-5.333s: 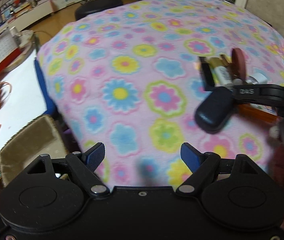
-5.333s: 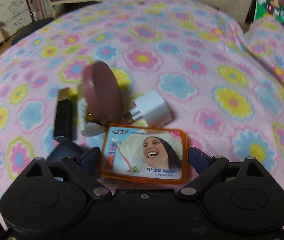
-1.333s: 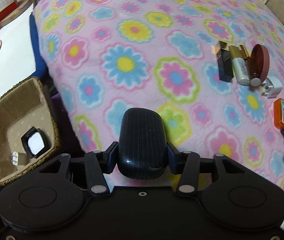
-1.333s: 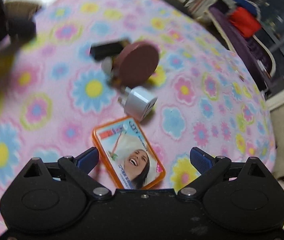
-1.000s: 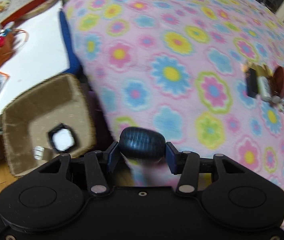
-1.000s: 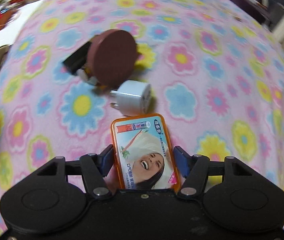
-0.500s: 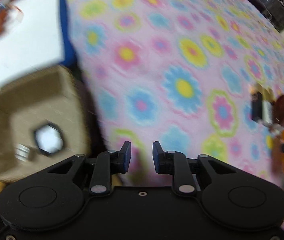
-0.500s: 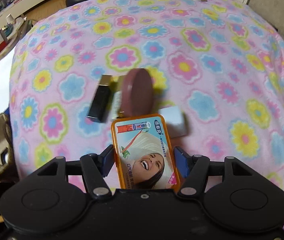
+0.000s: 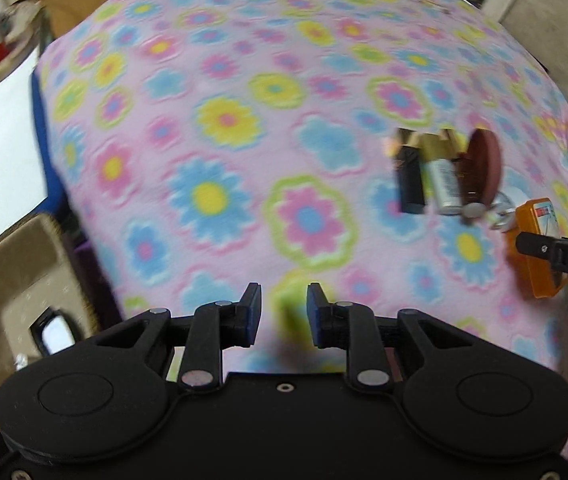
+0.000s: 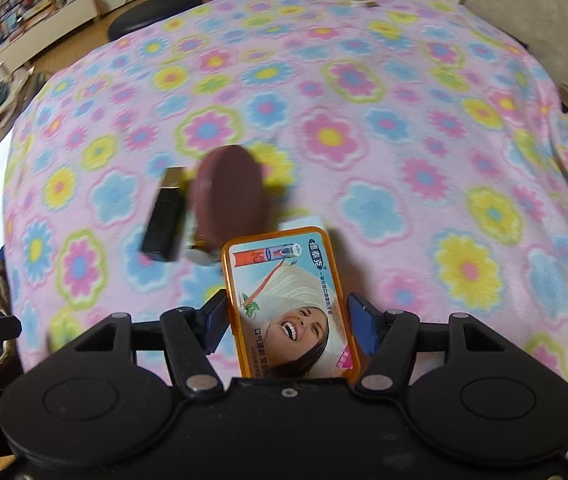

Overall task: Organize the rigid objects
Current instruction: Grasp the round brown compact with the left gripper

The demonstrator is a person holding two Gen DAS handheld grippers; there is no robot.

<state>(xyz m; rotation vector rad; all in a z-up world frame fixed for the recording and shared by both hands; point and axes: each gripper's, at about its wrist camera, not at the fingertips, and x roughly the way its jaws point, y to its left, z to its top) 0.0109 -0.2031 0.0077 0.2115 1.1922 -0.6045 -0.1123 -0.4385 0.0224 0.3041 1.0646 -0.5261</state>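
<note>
Left gripper point(image 9: 282, 316) hovers low over the flowered blanket point(image 9: 244, 128); jaws a narrow gap apart, nothing between them. Right gripper point(image 10: 289, 322) above the blanket, jaws closed on the sides of an orange tin point(image 10: 290, 304), which points forward, picture side up. Basket point(image 9: 12, 272) off the blanket's left edge holds a small mirror point(image 9: 55, 332); its far end is cut off. Ahead lie a black tube point(image 10: 164, 220) and a brown compact point(image 10: 230, 200), both blurred; whatever lies behind the tin is hidden.
</note>
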